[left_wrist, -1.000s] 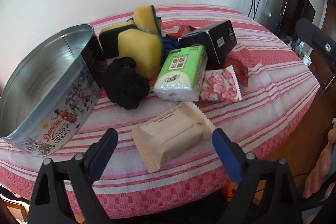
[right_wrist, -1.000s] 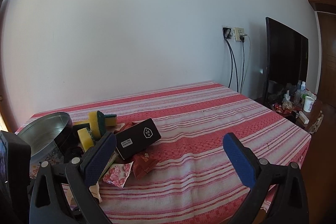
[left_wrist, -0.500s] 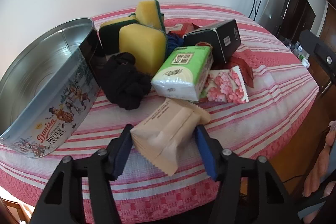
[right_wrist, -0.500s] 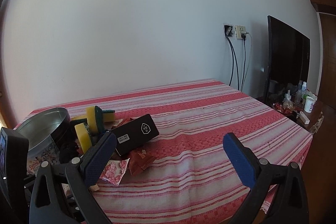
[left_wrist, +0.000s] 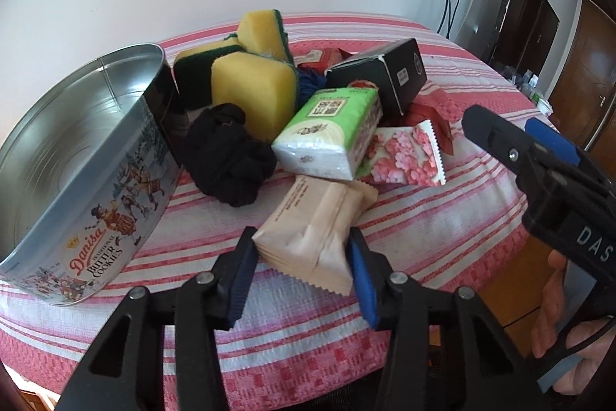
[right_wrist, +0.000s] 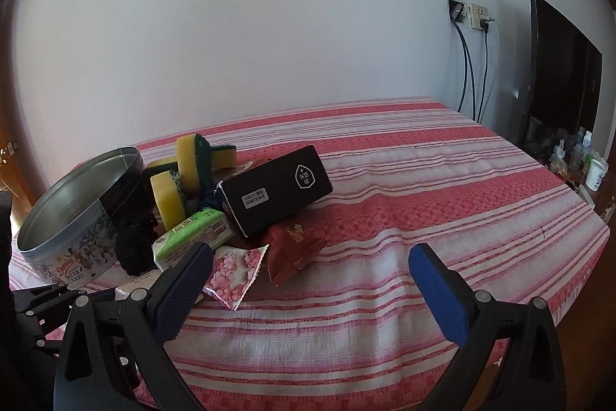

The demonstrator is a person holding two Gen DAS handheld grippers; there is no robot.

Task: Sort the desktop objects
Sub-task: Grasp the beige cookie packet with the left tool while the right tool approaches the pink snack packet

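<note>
Left to right across the red-and-white striped tablecloth [left_wrist: 442, 230]. At far left stands the open cookie tin [left_wrist: 81, 180], round, metal and empty, its printed wall facing the camera. Just right of it lies a black bundle of cloth [left_wrist: 231, 160], backed by three yellow-and-green sponges [left_wrist: 254, 91]. Centre: the beige snack packet [left_wrist: 315, 234], a sealed pillow wrapper with crimped, zigzag ends and small print along one side. Its long axis runs away from the left gripper [left_wrist: 302, 272] and slants toward the upper right; its near end lies directly between the blue pads. The jaws have just been closing and now press both long flanks of the packet, which looks clamped though not yet clear of the cloth. The tin lies up and to the left of this grip, so the carry probably goes leftward over the rim. Behind the packet rest a green tissue pack [left_wrist: 331, 133], a pink floral sachet [left_wrist: 404, 156] and a black box [left_wrist: 385, 72]. At right, the right gripper [right_wrist: 308, 280] hangs over bare cloth, jaws wide apart and holding nothing; it is the farther of the two from the packet.
</note>
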